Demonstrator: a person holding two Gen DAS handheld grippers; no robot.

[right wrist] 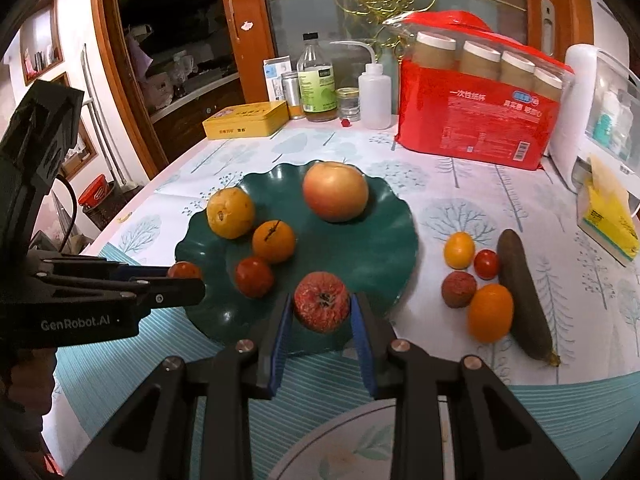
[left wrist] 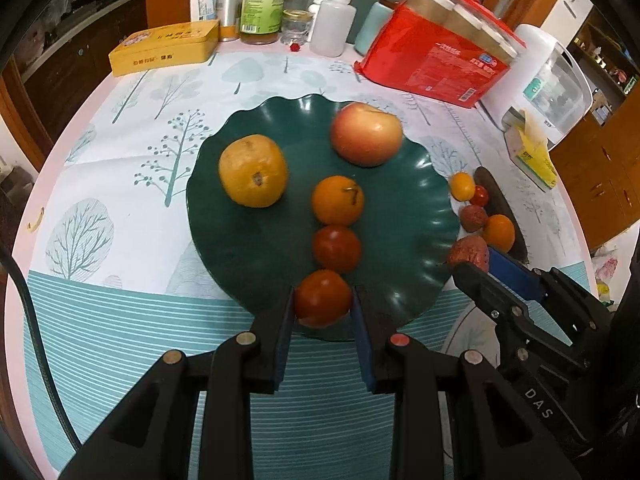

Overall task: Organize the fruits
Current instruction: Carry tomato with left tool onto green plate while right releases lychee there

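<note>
A dark green scalloped plate (left wrist: 248, 240) (right wrist: 372, 248) holds a yellow pear-like fruit (left wrist: 253, 170) (right wrist: 230, 212), a pink apple (left wrist: 366, 134) (right wrist: 335, 191), an orange (left wrist: 338, 200) (right wrist: 273, 241) and a red tomato (left wrist: 337, 248) (right wrist: 253, 277). My left gripper (left wrist: 323, 307) is shut on a second red tomato (left wrist: 322, 298) (right wrist: 183, 270) at the plate's near rim. My right gripper (right wrist: 321, 312) (left wrist: 476, 264) is shut on a wrinkled red fruit (right wrist: 321, 301) (left wrist: 469, 253) above the plate's right near edge.
Right of the plate lie a yellow tomato (right wrist: 459, 249), a small red tomato (right wrist: 486, 264), a brown-red fruit (right wrist: 458, 289), an orange (right wrist: 490, 312) and a dark cucumber (right wrist: 524, 296). At the back stand a yellow tin (right wrist: 246, 120), bottles (right wrist: 318, 80), a red pack (right wrist: 476, 120) and a white appliance (right wrist: 600, 120).
</note>
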